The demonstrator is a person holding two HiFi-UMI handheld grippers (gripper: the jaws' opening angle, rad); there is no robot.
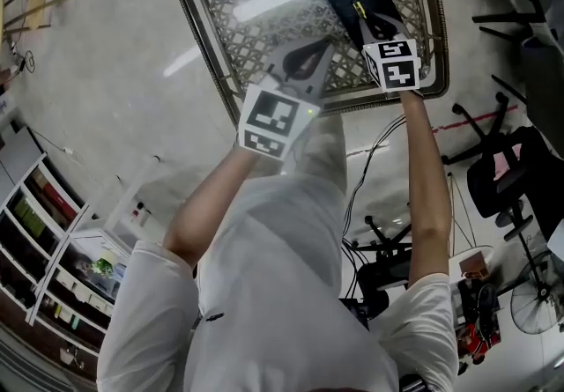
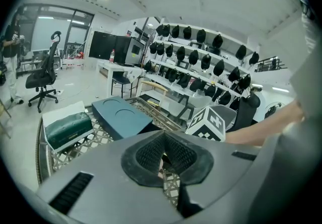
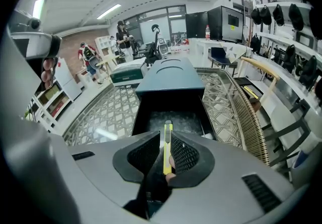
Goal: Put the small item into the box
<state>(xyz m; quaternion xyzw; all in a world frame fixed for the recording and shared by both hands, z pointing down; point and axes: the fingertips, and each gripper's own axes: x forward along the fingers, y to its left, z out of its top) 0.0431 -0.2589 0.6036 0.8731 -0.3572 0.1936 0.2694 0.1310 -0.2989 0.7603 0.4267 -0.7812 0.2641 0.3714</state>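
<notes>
1. You are pinching the small item, a slim yellow cutter [image 3: 166,148], in your right gripper [image 3: 163,140]. The jaws are standing only a narrow slot apart, with the cutter lying against the right-hand pad and its tip poking out past them.
2. You are holding that cutter over the near end of the open dark box [image 3: 146,112], so it is pointing toward the box's grey floor and is not yet lying inside.
3. The box is sitting on the lattice-topped table [image 3: 100,112], and its teal lid [image 3: 168,74] is lying at the box's far end, overlapping the far edge.
4. Your left gripper [image 2: 163,142] is carrying nothing, and its ribbed pads are pressing together at the tips.
5. In the head view you are keeping it above the table's near edge, just left of the right gripper.
6. A green-and-white package [image 2: 68,127] is resting at the table's far-left corner, well apart from both grippers
</notes>
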